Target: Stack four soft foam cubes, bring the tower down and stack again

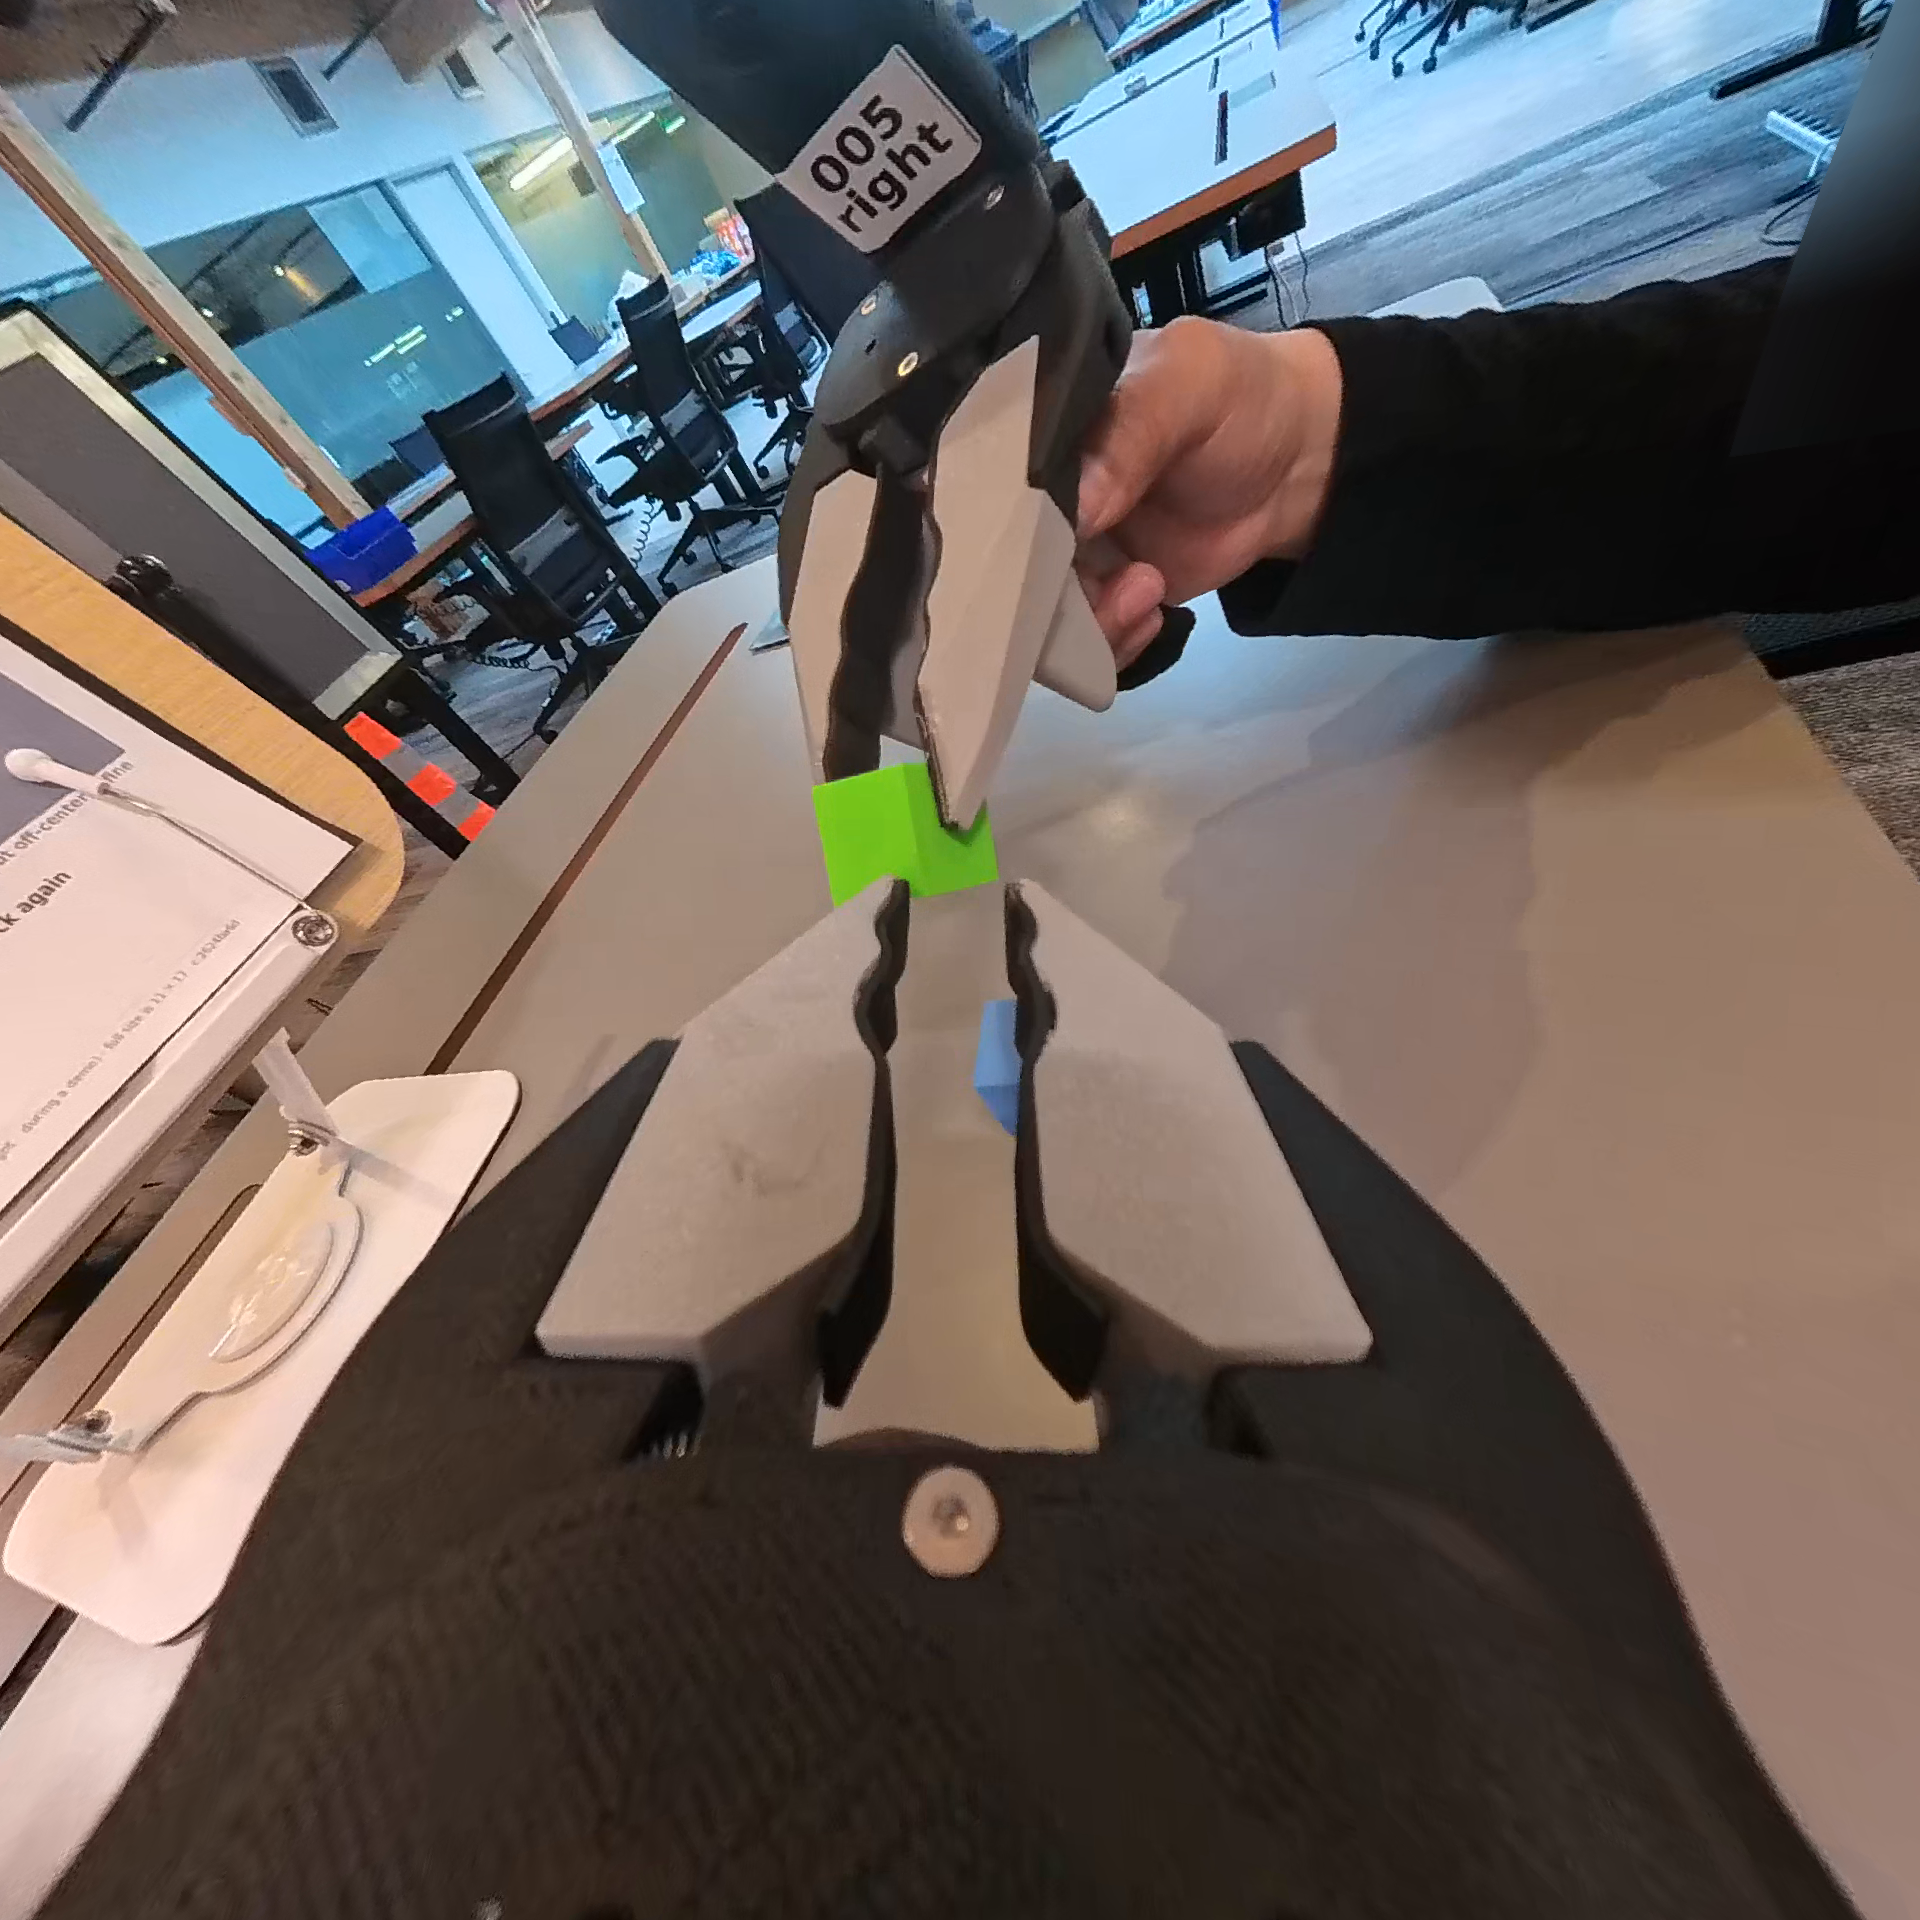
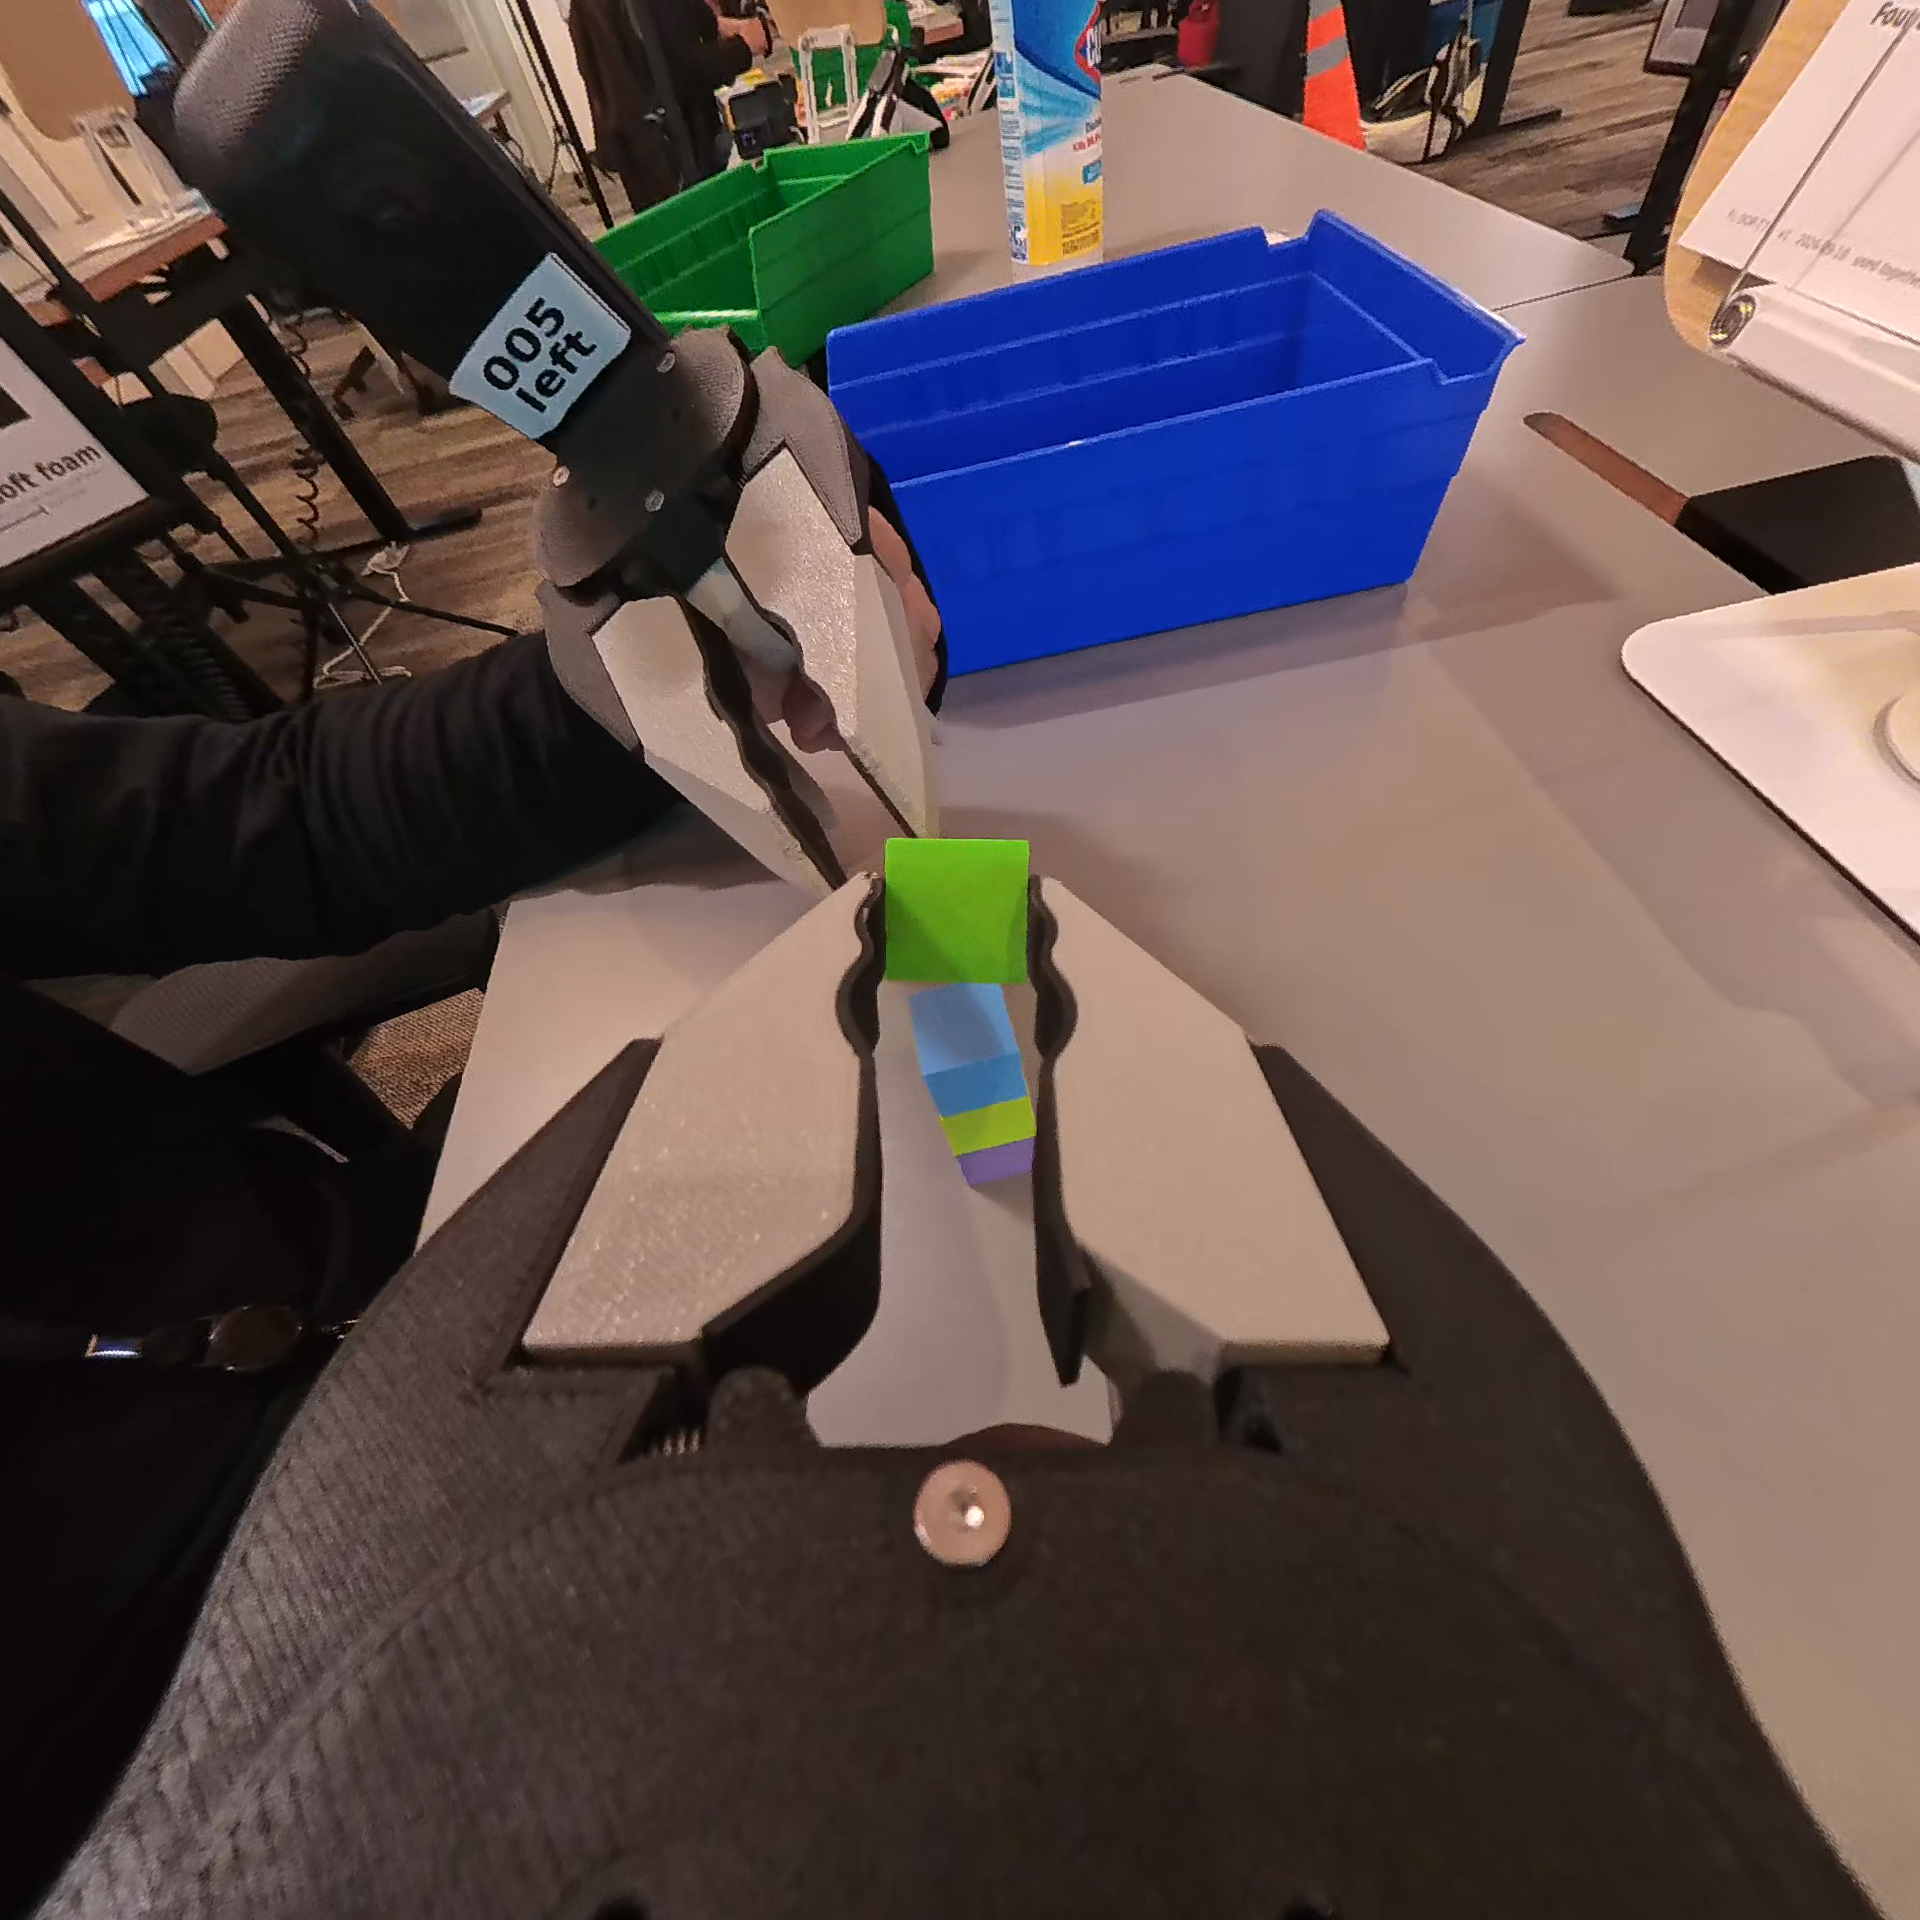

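The grey table (image 2: 1455,935) carries everything. Largest on it is the blue bin (image 2: 1164,499), far from the stack, with a green bin (image 2: 810,239) behind it and a spray can (image 2: 1049,135) upright between the 2. A white stand base (image 2: 1787,707) sits at the table's right edge, and a sign board (image 1: 125,935) stands at the left wrist view's left edge. A black sleeve (image 2: 260,810) reaches across the table edge from the left.

The right gripper (image 2: 956,914) is clamped on the bright green cube (image 2: 956,914), both pads pressed to its sides, just above a stack of 3 cubes: blue cube (image 2: 971,1049), olive cube (image 2: 987,1127), purple cube (image 2: 997,1164) at the bottom. Its fingers block most of the stack's sides.

The left gripper (image 1: 956,904) is slightly parted and holds nothing; its tips hover near the green cube, crowding that side.
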A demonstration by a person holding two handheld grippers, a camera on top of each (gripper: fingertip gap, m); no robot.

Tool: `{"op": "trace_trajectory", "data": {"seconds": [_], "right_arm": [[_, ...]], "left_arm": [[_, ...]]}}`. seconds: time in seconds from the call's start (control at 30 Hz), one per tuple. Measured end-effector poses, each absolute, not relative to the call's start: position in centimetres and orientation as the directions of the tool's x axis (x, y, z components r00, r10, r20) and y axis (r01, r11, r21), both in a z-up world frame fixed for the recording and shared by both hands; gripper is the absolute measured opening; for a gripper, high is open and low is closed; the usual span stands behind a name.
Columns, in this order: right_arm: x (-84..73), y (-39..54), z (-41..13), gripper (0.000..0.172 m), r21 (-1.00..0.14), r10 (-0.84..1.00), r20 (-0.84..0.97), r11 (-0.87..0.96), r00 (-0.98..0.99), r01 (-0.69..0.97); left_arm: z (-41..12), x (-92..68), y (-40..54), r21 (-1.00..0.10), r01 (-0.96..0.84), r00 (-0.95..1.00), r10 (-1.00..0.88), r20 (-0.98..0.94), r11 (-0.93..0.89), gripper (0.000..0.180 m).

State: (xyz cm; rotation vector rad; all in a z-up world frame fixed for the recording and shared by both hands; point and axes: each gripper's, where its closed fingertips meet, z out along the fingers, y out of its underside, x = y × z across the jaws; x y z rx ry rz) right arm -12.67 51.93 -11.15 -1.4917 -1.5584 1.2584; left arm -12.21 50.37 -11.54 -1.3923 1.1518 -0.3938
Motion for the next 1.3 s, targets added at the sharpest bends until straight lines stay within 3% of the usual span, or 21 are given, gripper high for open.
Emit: {"op": "trace_trajectory", "data": {"seconds": [0.87,1.13,1.3], "right_arm": [[-13.8,52.1,-11.4,0.023,-0.937,0.985,-0.117,-0.067,-0.128,0.342],[-13.1,51.7,-11.1,0.023,-0.937,0.982,-0.101,-0.04,-0.161,0.346],[-13.4,51.4,-11.2,0.023,-0.936,0.982,-0.091,-0.027,-0.166,0.35]], "left_arm": [[-12.8,-12.5,50.6,-0.872,-0.45,0.433,-0.808,-0.401,0.191,0.022],[-13.3,-13.4,50.0,-0.901,-0.415,0.407,-0.862,-0.304,0.122,0.025],[-13.7,-12.4,49.4,-0.871,-0.459,0.365,-0.857,-0.364,0.174,0.024]]}}
